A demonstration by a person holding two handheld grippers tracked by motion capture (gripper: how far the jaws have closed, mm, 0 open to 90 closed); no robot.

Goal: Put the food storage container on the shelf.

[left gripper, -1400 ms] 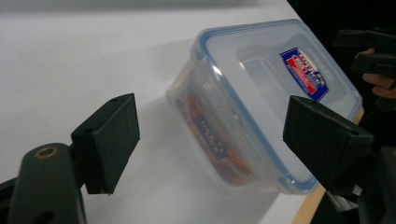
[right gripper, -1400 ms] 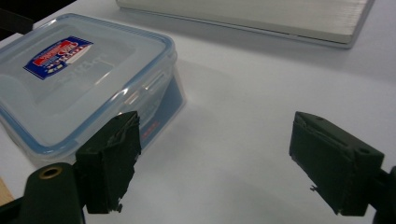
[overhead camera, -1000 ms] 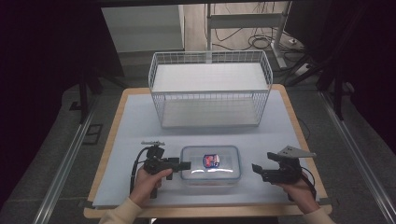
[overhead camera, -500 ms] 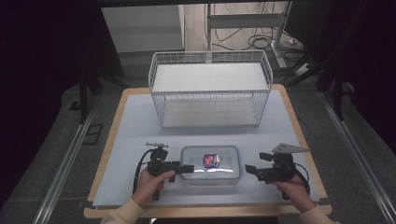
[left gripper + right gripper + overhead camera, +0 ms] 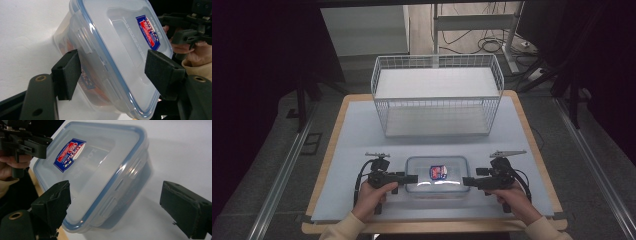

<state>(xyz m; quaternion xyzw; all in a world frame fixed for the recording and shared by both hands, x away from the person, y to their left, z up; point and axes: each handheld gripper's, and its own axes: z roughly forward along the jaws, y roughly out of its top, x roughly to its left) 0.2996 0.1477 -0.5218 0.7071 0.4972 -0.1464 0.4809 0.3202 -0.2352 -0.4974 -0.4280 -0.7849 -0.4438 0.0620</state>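
Wide apart stand the jaws of both our grippers, each pair straddling one end of the clear lidded container [image 5: 436,175] without pressing on it. We hold the left gripper [image 5: 411,179] at the container's left end, and in the left gripper view its two black pads frame the side latch of the container [image 5: 112,57], one pad low beside the wall and the other out over the lid, with daylight between pads and plastic. We hold the right gripper [image 5: 468,181] at the right end; in the right gripper view one pad sits near the blue-rimmed corner of the container [image 5: 97,175] and the other stands well clear over the bare mat. A red and blue label [image 5: 438,172] lies on the lid. The container rests flat on the pale mat [image 5: 357,135] at the near edge of the table, between our hands, well in front of the white wire basket [image 5: 437,102].
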